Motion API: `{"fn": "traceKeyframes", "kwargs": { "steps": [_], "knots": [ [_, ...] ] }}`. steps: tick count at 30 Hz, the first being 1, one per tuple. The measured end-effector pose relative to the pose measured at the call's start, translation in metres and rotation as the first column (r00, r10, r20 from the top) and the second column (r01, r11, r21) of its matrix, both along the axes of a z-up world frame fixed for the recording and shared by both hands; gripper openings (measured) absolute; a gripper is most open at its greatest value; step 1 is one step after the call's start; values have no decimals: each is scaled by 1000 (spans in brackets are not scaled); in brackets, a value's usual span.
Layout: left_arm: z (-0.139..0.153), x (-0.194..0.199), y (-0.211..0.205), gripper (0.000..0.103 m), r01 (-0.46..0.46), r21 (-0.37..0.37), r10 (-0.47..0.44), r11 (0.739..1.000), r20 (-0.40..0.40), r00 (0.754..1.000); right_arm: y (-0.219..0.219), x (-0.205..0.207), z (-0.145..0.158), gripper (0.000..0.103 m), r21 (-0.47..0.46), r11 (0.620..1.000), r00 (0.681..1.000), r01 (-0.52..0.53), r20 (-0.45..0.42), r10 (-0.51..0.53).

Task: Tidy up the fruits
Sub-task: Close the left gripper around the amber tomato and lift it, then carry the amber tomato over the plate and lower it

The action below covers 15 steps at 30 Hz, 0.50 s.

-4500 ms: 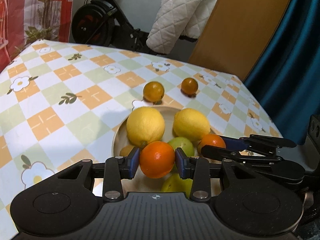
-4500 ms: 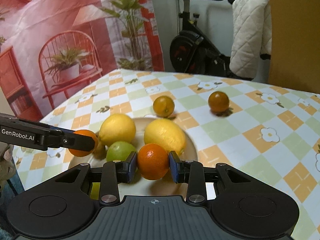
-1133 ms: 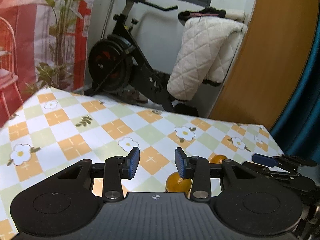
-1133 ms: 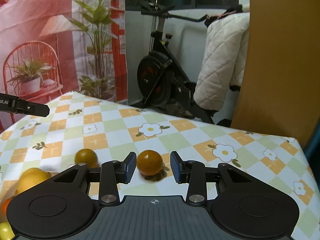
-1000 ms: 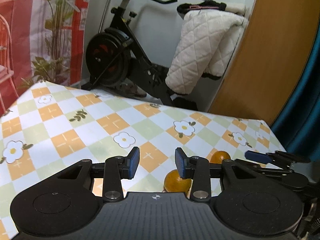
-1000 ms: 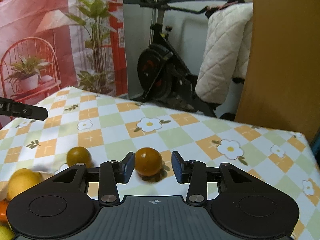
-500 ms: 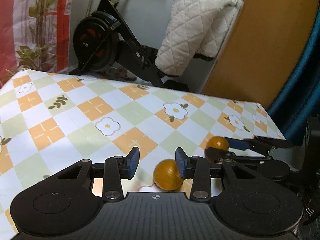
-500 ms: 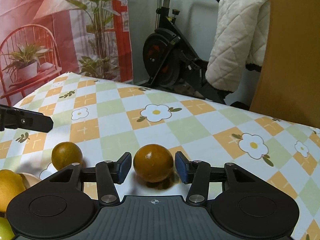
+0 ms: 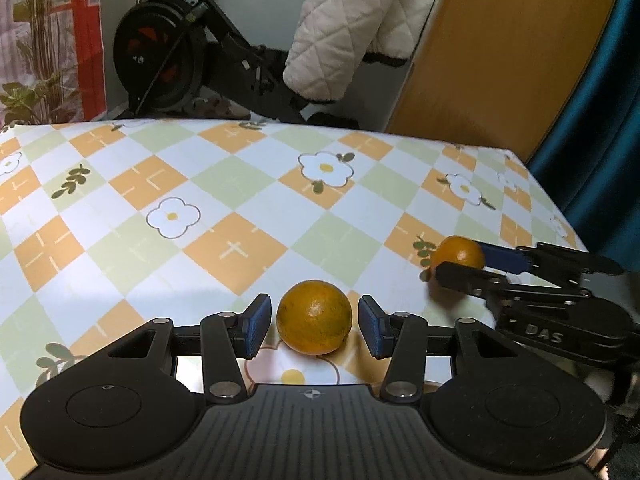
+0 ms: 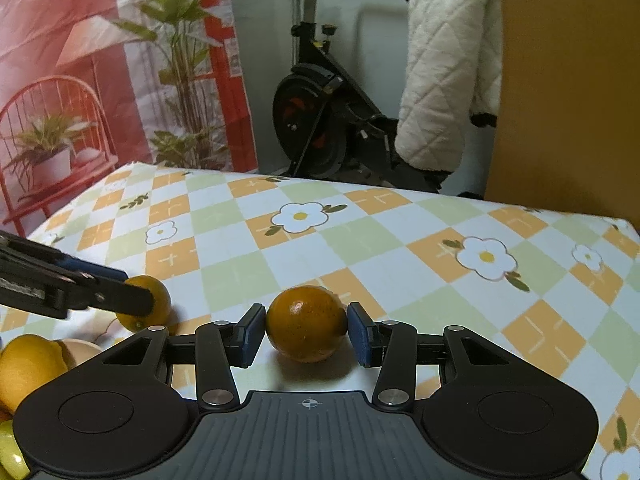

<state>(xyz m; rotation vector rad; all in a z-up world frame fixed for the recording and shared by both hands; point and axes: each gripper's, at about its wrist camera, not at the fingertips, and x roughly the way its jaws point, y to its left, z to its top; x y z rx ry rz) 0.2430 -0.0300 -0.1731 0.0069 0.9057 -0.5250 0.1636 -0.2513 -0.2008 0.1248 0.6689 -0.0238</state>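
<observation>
Two small oranges lie on the checked tablecloth. In the left wrist view one orange [image 9: 314, 317] sits between my left gripper's [image 9: 314, 326] blue pads, with a gap on each side. Those jaws are opening. The other orange [image 10: 306, 323] rests on the cloth between my right gripper's [image 10: 306, 332] pads, which stand close against its sides with almost no gap and no visible squeeze. From the left wrist view, the right gripper [image 9: 460, 266] straddles its orange [image 9: 458, 251]. The right wrist view shows the left gripper's fingers [image 10: 132, 303] around their orange [image 10: 158, 292].
A plate rim [image 10: 80, 347] with a lemon [image 10: 28, 364] and a green fruit [image 10: 10, 456] shows at the right wrist view's lower left. The table's far edge [image 9: 360, 130] lies beyond, then an exercise bike [image 9: 168, 64], a quilted jacket and a wooden panel.
Both grippers have come down and forward, so each orange now lies between a pair of pads. The left jaws have widened.
</observation>
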Motion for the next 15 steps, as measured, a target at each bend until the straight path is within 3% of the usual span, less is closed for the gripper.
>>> {"fn": "traceKeyframes", "kwargs": {
  "steps": [15],
  "knots": [
    [-7, 4, -7, 47, -6, 29, 7, 1000, -26, 1000, 3, -17, 0, 41, 26, 1000, 1000, 8, 0, -8]
  ]
}}
